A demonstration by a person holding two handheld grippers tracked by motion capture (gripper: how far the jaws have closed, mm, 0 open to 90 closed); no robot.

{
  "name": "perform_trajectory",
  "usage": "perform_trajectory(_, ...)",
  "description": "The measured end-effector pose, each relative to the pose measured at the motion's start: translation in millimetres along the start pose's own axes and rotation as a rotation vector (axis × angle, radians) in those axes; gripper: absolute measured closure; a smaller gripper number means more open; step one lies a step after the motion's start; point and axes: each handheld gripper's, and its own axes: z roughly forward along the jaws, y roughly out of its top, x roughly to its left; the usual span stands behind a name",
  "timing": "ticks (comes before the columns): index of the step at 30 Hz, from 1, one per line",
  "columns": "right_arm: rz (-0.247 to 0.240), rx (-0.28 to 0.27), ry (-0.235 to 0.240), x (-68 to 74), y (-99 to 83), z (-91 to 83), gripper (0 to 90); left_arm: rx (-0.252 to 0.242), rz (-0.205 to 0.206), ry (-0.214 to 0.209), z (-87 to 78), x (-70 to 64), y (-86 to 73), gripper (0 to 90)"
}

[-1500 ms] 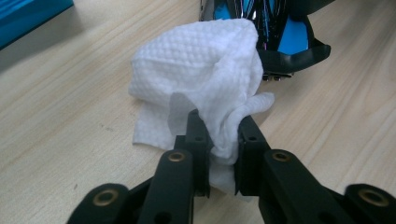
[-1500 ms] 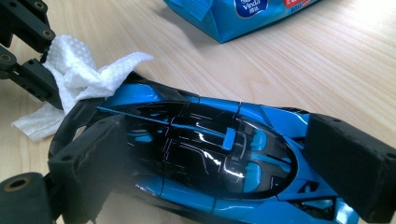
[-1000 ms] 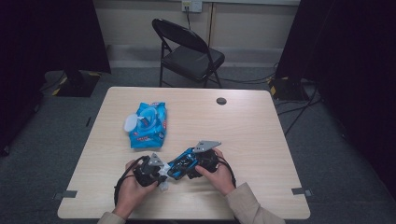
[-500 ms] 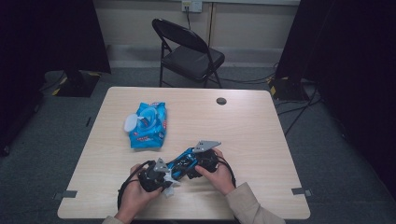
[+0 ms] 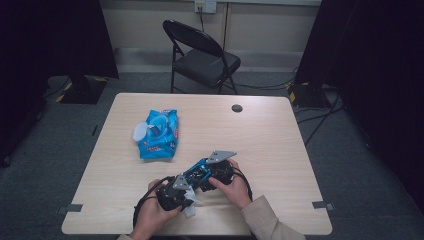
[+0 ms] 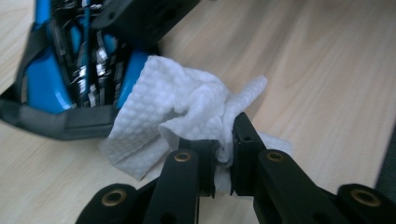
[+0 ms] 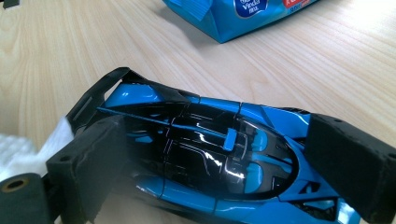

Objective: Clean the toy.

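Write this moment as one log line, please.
left gripper: shut on white wipe | right gripper: shut on blue toy car | wipe at car's rear

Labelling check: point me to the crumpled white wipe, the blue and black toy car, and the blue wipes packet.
crumpled white wipe [image 6: 187, 112], left gripper view, on its bunched middle fold.
blue and black toy car [image 7: 210, 158], right gripper view, on its glossy black cabin roof.
blue wipes packet [image 5: 165, 142], high view, on its printed front below the open flap.

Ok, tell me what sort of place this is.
Probably a recording studio or lab corner, not a home: a lone wooden table on grey carpet, black curtains at both sides, and a folding chair against a bare wall with cables trailing over the floor.
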Motion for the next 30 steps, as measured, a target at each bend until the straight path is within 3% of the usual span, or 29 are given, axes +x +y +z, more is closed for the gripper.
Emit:
perform_trajectory(1, 0.0, 0.0, 0.001, 0.0, 0.0, 0.0, 6.0, 0.005, 0.014, 0.001, -0.6, -0.7, 1.1, 82.7)
perform_trajectory(6, 0.0, -0.001, 0.0, 0.0, -0.2, 0.0, 6.0, -0.009, 0.007, 0.001, -6.1, -2.0, 3.1, 82.4)
perform_trajectory(14, 0.0, -0.003, -0.001, 0.1, -0.4, 0.0, 6.0, -0.03, -0.03, 0.016, -27.8, 3.9, 3.1, 82.4)
perform_trajectory(22, 0.001, -0.005, -0.002, 0.2, -0.5, 0.1, 6.0, -0.049, -0.073, 0.074, -49.3, 17.9, -1.4, 82.5)
perform_trajectory(30, 0.0, -0.007, -0.001, 0.2, -0.8, 0.1, 6.0, -0.074, -0.136, 0.16, -61.4, 43.8, -16.4, 82.4)
